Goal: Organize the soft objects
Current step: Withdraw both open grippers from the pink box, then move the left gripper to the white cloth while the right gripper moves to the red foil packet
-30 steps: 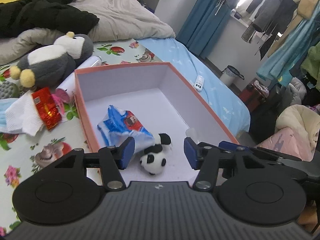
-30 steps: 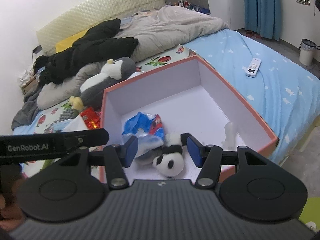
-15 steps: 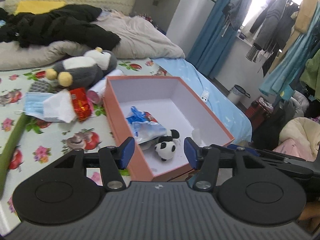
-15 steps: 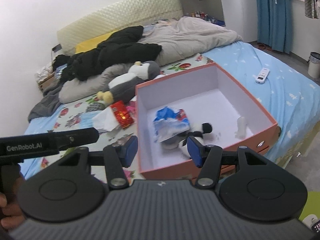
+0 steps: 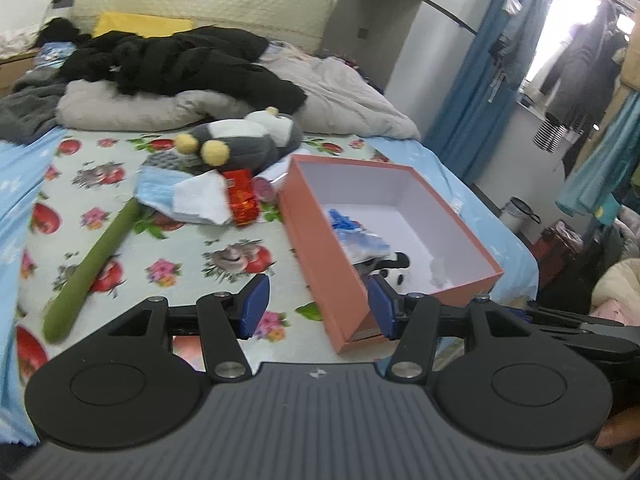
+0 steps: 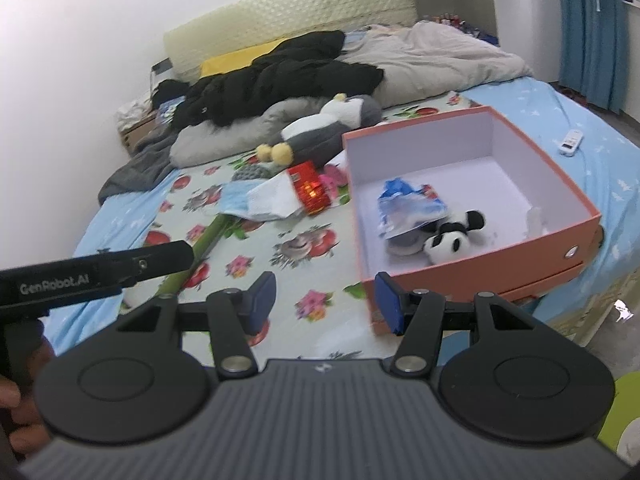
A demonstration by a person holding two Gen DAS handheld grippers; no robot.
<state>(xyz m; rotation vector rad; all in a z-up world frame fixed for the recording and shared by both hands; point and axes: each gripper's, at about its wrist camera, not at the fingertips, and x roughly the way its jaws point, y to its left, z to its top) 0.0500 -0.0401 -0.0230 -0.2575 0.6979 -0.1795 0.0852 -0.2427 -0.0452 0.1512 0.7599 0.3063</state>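
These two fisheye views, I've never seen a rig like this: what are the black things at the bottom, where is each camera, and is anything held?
Each picture comes from a camera on a hand-held gripper, looking along its two blue-padded fingers. The left gripper and right gripper are both open and hold nothing. Below them is a bed with a floral sheet. An orange box holds a toy panda and a blue packet. Outside it lie a plush penguin, a red packet, a face mask and a green stick.
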